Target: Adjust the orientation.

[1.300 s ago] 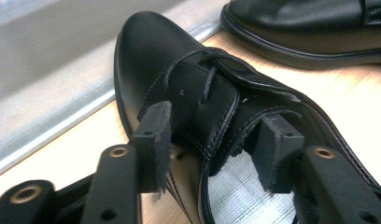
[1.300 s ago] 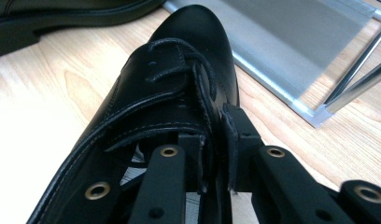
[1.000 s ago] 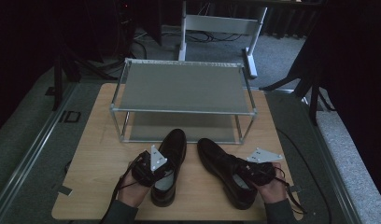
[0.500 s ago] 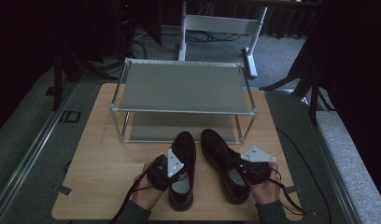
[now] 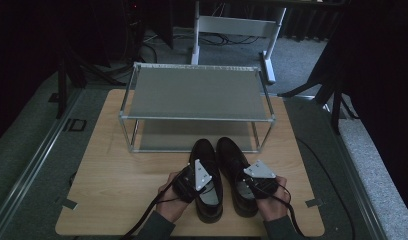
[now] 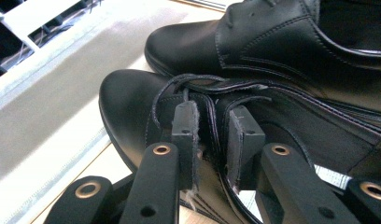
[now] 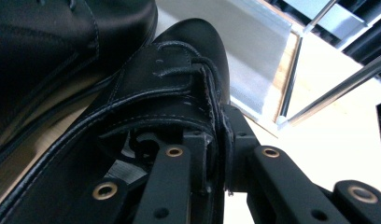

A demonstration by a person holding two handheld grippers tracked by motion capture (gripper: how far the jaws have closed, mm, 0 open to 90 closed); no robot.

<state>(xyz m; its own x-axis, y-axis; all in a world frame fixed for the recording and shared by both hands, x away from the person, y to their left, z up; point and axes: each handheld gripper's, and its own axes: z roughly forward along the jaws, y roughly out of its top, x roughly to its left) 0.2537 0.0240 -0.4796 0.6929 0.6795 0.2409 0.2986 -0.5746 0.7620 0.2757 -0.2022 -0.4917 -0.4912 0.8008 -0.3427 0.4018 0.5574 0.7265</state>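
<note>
Two black shoes side by side on the table (image 5: 107, 190), toes toward one two-tier rack (image 5: 197, 95). Left gripper (image 6: 212, 135) clamps the left shoe (image 5: 208, 180) at its collar, jaws just closing. Right gripper (image 7: 216, 154) pinches the right shoe (image 5: 232, 170) at its lacing edge. Heels and hands partly cut off; scene dim.

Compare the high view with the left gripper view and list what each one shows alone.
High view alone: both hands, the right claw, the rack's top shelf and the wooden table.
Left gripper view alone: the left claw seen close, its jaws pinching the left shoe's side wall.
Both: the two black shoes side by side, toes toward the rack's lower shelf.
</note>
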